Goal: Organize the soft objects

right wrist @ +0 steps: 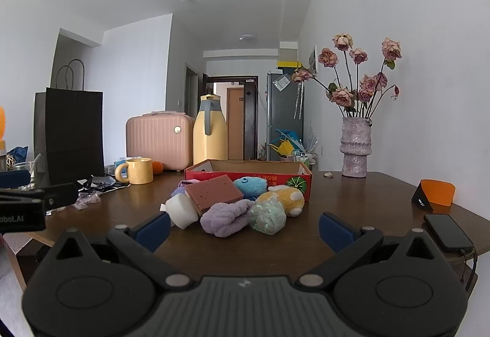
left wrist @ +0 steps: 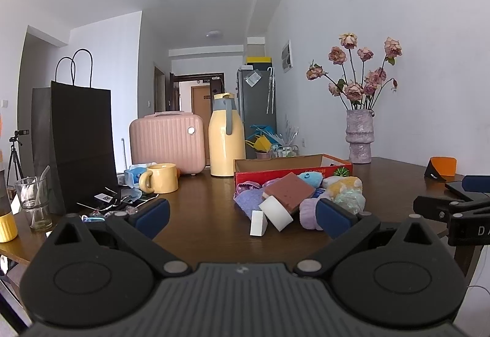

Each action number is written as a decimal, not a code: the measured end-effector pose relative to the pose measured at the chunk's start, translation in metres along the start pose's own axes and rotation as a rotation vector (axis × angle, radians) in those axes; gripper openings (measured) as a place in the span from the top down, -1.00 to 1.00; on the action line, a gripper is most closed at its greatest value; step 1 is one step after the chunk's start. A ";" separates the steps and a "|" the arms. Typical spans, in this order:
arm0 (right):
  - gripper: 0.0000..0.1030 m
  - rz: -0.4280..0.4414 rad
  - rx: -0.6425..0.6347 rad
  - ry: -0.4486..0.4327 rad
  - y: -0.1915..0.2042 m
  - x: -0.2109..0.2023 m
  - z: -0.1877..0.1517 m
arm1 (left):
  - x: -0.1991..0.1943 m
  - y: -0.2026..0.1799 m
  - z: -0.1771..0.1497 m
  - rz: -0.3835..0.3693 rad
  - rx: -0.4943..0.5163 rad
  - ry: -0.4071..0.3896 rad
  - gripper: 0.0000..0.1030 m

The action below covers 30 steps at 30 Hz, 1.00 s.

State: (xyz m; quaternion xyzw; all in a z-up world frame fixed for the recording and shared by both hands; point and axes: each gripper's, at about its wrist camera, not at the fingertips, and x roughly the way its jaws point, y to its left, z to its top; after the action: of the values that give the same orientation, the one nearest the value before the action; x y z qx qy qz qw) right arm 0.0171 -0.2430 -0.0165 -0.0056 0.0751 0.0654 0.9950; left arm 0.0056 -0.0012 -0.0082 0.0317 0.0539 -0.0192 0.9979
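A heap of soft objects lies on the brown table (right wrist: 352,199) in front of a red cardboard box (right wrist: 248,173): a brown sponge (right wrist: 212,192), a white foam block (right wrist: 181,210), a purple towel (right wrist: 225,217), a green mesh ball (right wrist: 268,214), a yellow plush (right wrist: 289,199) and a blue plush (right wrist: 249,185). In the left wrist view the brown sponge (left wrist: 289,191), white foam blocks (left wrist: 275,213), a purple cloth (left wrist: 249,202) and the box (left wrist: 291,170) show. My left gripper (left wrist: 243,217) and right gripper (right wrist: 245,228) are open, empty, just short of the heap.
At the back stand a yellow mug (left wrist: 160,177), pink case (left wrist: 167,142), yellow thermos (left wrist: 226,139), black paper bag (left wrist: 76,147) and a vase of dried roses (right wrist: 355,147). A phone (right wrist: 448,232) and an orange-black object (right wrist: 435,191) lie at the right. A glass (left wrist: 33,203) stands left.
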 end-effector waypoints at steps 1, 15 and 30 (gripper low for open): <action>-1.00 -0.001 0.000 0.000 0.001 0.000 0.000 | 0.000 0.000 0.000 -0.001 0.001 -0.001 -1.00; -1.00 0.002 0.001 0.008 0.002 0.002 0.000 | 0.000 0.001 0.000 -0.004 0.003 0.002 -1.00; -0.96 0.084 0.062 0.156 -0.017 0.114 0.006 | 0.111 0.016 0.001 -0.053 -0.100 0.162 -0.98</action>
State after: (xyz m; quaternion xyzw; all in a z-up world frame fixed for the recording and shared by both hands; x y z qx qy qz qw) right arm 0.1322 -0.2448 -0.0275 0.0235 0.1543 0.1041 0.9822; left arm 0.1162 0.0107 -0.0184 -0.0182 0.1363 -0.0402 0.9897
